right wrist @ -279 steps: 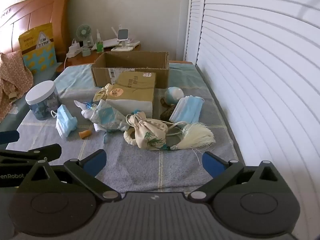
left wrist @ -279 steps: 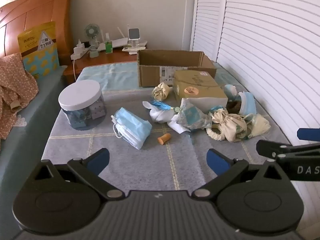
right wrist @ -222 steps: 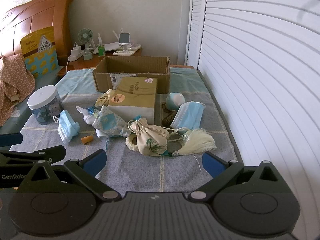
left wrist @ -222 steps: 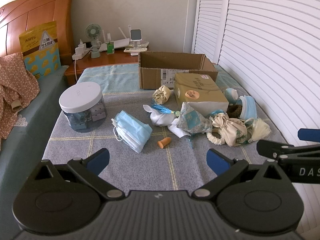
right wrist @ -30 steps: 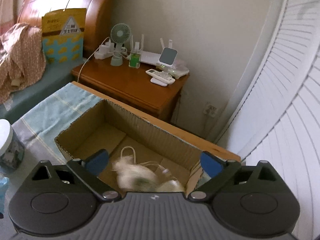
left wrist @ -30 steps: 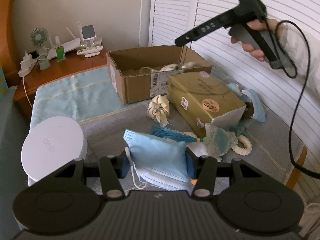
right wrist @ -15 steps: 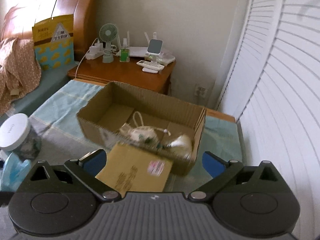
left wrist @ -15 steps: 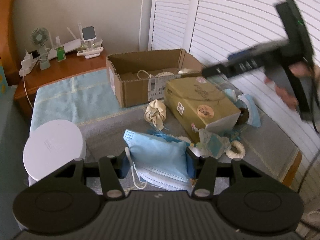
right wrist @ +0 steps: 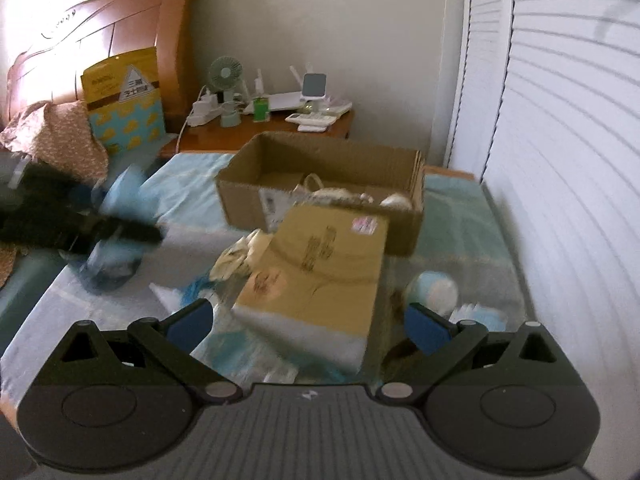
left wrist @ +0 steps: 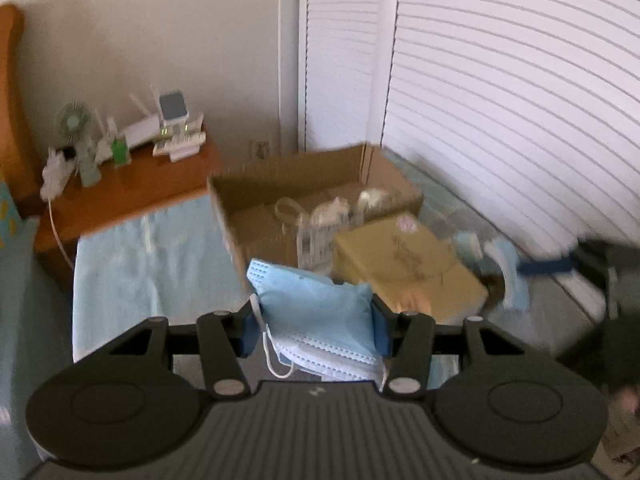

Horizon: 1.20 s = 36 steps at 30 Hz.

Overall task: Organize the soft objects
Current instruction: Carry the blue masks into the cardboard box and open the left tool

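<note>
Masks pinched in the left gripper (left wrist: 314,330), lifted clear of the bed.
Both blue pads press the sides of the stack of blue face masks (left wrist: 318,314), held in front of the open cardboard box (right wrist: 320,176), where pale pouches already lie. Right gripper (right wrist: 308,326) hangs with jaws spread wide and nothing between them, above the closed tan carton (right wrist: 320,264) and blue mat (right wrist: 192,196).
</note>
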{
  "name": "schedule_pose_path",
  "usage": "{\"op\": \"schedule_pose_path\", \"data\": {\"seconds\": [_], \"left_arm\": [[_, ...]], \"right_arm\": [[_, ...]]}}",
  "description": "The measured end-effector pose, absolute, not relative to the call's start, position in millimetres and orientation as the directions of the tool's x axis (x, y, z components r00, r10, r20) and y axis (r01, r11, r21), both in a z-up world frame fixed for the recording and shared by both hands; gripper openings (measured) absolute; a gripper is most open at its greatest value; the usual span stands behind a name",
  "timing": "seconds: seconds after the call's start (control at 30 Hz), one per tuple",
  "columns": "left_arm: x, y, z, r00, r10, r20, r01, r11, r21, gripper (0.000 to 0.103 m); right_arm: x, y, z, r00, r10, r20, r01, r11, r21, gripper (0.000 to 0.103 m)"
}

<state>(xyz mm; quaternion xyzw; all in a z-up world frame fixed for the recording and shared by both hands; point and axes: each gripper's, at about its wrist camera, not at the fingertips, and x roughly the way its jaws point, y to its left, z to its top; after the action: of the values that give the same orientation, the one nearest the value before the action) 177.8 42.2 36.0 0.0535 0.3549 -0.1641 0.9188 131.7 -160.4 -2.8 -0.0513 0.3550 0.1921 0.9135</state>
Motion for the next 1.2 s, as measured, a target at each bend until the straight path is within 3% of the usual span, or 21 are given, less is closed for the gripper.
{"op": "schedule_pose_path", "data": {"seconds": [0.33, 0.93, 0.97, 1.0, 1.03, 1.2], "left_arm": [[281, 5, 48, 0.673, -0.206, -0.711, 0.367, 0.927, 0.079, 0.053], [387, -98, 3, 0.551, -0.222, -0.804, 0.454, 0.889, 0.065, 0.056], [390, -100, 1, 0.552, -0.225, -0.803, 0.456, 0.887, 0.066, 0.062], [392, -102, 0, 0.549, -0.225, -0.805, 0.458, 0.887, 0.065, 0.078], [394, -104, -2, 0.555, -0.223, -0.802, 0.455, 0.888, 0.068, 0.083], [393, -100, 1, 0.587, -0.210, -0.782, 0.422, 0.903, 0.075, 0.087]], "right_arm": [[124, -170, -12, 0.675, 0.314, -0.668, -0.384, 0.922, 0.046, 0.103], [132, -195, -10, 0.699, 0.307, -0.646, -0.353, 0.934, 0.062, 0.103], [133, -196, -11, 0.699, 0.305, -0.646, -0.349, 0.935, 0.063, 0.103], [133, -197, -11, 0.700, 0.304, -0.647, -0.348, 0.935, 0.063, 0.103], [133, -198, -11, 0.701, 0.302, -0.646, -0.347, 0.936, 0.062, 0.103], [134, -198, -12, 0.699, 0.298, -0.650, -0.342, 0.938, 0.062, 0.103]]}}
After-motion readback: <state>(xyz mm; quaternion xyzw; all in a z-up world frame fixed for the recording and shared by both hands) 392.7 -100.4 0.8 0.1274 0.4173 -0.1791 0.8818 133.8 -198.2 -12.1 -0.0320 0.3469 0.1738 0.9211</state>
